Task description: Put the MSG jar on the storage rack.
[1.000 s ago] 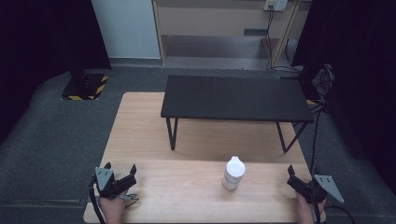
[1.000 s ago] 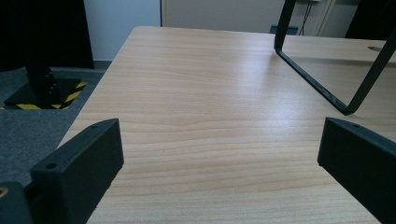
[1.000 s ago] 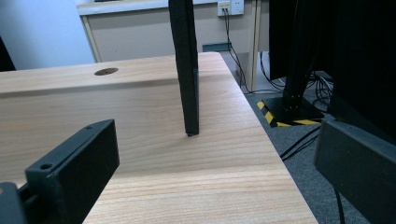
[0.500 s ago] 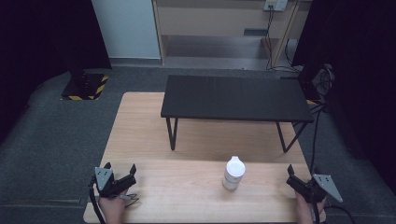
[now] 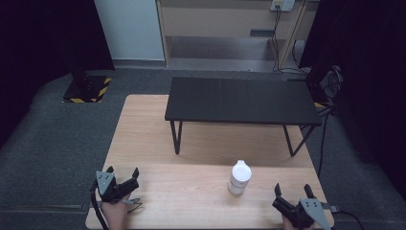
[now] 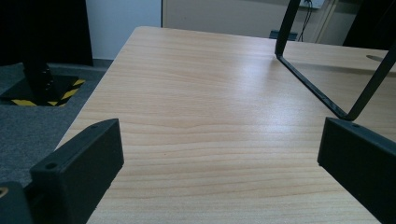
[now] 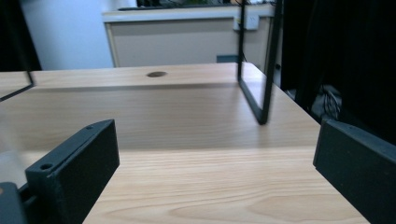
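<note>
A white bottle [image 5: 238, 177] with a white cap stands upright on the wooden table [image 5: 191, 196], near its front edge and right of centre. My left gripper [image 5: 122, 172] rests at the front left corner, open, with nothing between its jaws. My right gripper [image 5: 293, 189] sits at the front right corner, open and empty too, a short way right of the bottle. In the left gripper view the gripper [image 6: 219, 149] looks across bare wood. In the right gripper view the gripper [image 7: 217, 149] also faces bare wood.
A low black bench [image 5: 242, 100] on thin black legs stands across the far half of the table. Its leg frame [image 6: 322, 65] rises ahead of the left gripper, and another leg frame [image 7: 257, 60] ahead of the right. Grey carpet surrounds the table.
</note>
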`<action>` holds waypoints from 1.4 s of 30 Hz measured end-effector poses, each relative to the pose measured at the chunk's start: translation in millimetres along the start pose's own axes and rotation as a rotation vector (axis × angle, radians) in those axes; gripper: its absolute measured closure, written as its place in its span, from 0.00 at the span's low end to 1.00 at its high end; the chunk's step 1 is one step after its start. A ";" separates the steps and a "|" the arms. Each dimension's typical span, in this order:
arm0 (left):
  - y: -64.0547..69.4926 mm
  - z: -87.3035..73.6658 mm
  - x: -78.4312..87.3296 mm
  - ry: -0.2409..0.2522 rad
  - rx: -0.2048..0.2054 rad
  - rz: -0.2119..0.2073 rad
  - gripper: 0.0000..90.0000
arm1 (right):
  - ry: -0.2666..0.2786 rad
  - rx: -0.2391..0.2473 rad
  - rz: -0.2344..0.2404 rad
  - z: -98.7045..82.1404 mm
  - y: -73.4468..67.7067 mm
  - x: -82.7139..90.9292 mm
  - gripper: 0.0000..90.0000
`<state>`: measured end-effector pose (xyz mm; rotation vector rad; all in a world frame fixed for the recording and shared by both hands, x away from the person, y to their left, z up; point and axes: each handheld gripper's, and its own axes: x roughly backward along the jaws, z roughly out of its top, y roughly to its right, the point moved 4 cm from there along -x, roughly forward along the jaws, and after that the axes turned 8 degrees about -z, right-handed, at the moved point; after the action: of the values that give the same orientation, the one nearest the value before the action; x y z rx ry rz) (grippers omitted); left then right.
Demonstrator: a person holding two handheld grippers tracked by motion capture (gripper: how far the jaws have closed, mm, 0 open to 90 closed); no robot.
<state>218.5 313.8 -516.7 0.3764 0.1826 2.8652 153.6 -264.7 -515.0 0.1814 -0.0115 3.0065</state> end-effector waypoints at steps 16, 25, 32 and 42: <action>-0.9 0.3 -0.4 0.002 0.015 0.003 0.00 | 0.060 0.031 0.148 -14.7 -79.9 38.9 0.01; -2.1 0.3 -0.4 0.004 0.024 0.001 0.00 | 0.060 0.034 0.128 -5.6 -112.3 23.1 0.01; -3.4 0.7 -0.9 0.007 0.037 0.000 0.00 | 0.037 0.017 0.070 1.4 -135.0 8.0 0.03; -4.5 0.4 -0.9 0.012 0.048 -0.001 0.00 | 0.037 0.019 -0.056 5.0 -166.7 1.1 0.24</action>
<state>220.5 317.9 -517.2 0.3676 0.2548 2.8667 174.8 -99.3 -510.0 0.1258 0.0249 2.9546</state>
